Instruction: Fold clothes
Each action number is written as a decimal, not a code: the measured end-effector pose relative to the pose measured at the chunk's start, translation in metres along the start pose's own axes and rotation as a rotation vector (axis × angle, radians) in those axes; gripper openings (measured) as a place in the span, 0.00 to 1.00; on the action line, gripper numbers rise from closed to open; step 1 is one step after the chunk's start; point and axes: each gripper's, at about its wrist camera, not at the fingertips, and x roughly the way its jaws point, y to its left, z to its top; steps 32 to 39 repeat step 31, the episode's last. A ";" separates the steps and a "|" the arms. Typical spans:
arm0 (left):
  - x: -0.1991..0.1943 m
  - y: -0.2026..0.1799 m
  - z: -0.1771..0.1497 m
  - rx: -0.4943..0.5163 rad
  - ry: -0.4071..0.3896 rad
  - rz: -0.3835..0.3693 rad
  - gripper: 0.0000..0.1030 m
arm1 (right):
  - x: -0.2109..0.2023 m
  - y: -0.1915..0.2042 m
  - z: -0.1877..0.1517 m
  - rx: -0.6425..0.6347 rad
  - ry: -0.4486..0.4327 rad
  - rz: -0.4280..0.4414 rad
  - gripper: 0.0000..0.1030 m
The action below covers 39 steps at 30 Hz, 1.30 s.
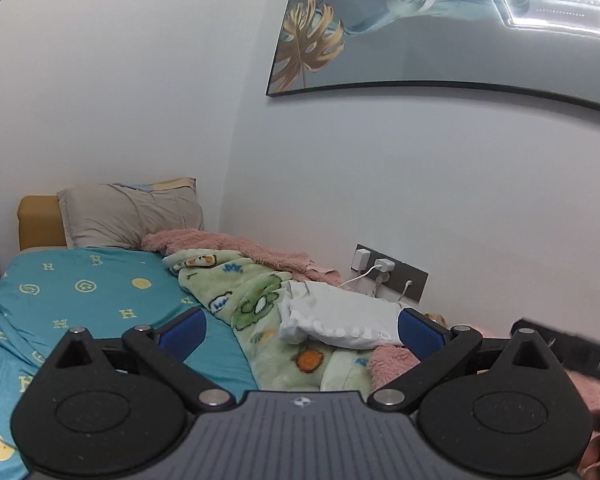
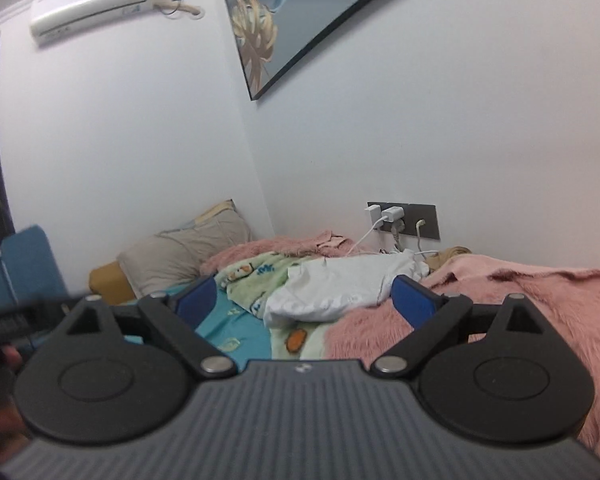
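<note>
While fingers point(image 1: 182, 334) gape — white garment point(image 1: 340, 320) beyond, untouched.

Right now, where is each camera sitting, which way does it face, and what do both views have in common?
Left wrist: on the left tool, open above the bed, facing the corner; its blue fingers show, the other tool at the right edge.
Right wrist: on the right tool, open, facing the same corner from further right; a hand shows at lower left.
Shared: white garment, green blanket, pillow, outlet, painting.
</note>
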 end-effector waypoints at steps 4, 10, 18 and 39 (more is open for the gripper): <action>-0.024 0.001 -0.001 0.055 -0.034 0.052 1.00 | -0.005 0.010 -0.021 -0.044 0.011 -0.006 0.93; -0.032 0.013 -0.005 0.039 -0.024 0.052 1.00 | 0.000 0.012 -0.020 -0.051 0.003 -0.050 0.93; -0.032 0.013 -0.007 0.053 -0.001 0.041 1.00 | 0.001 0.019 -0.009 -0.076 -0.012 -0.053 0.93; -0.028 0.009 -0.016 0.071 0.005 0.066 1.00 | -0.004 0.019 -0.010 -0.102 -0.017 -0.056 0.93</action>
